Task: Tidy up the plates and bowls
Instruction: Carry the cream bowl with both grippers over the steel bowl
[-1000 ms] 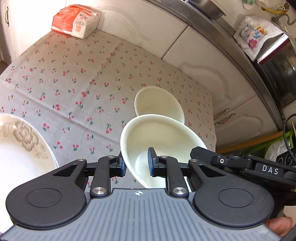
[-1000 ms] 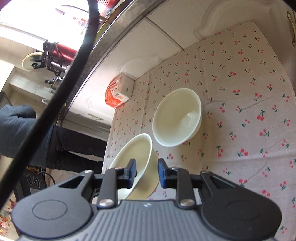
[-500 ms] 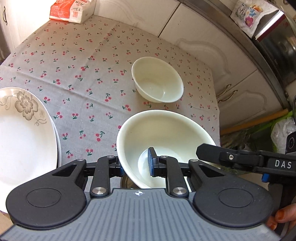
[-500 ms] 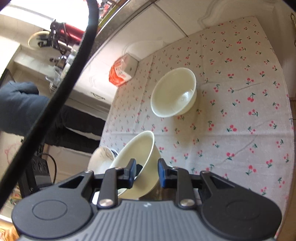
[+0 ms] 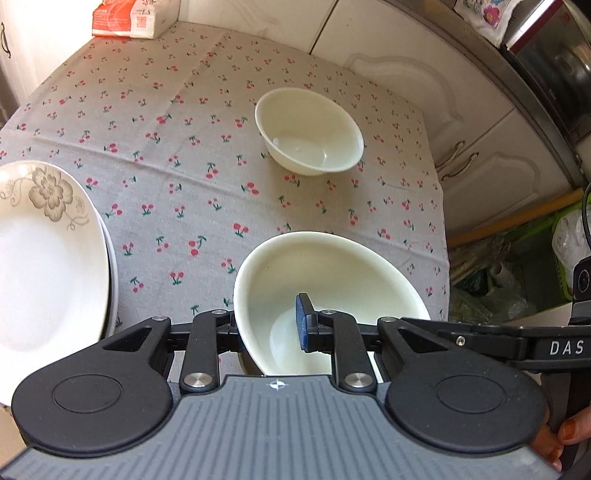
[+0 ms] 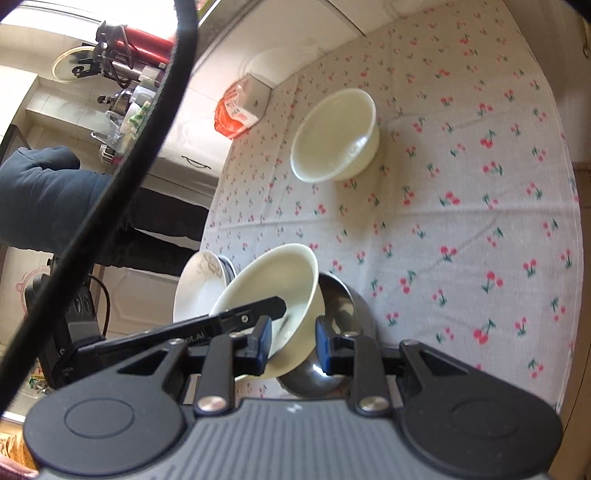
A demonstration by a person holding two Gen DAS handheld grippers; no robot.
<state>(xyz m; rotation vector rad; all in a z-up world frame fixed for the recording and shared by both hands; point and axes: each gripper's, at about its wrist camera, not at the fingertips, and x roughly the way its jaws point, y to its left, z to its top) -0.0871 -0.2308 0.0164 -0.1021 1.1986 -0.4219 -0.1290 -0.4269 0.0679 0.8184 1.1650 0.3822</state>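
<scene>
A cream bowl hangs tilted over the near edge of the cherry-print tablecloth. My left gripper is shut on its near rim, one blue pad inside the bowl. My right gripper is shut on the same cream bowl, a pad on either side of its wall. A steel bowl sits directly under it. A second cream bowl stands upright farther back on the cloth, also the second cream bowl. Stacked white plates with a grey flower lie at the left.
A red and white tissue pack lies at the table's far corner. White cabinet doors run behind and to the right. A dark-sleeved arm and a black cable cross the right wrist view. The plate stack sits beside the held bowl.
Both grippers carried the cream bowl toward the table's near edge and lower, away from the second bowl. The plates and the steel bowl have come into view.
</scene>
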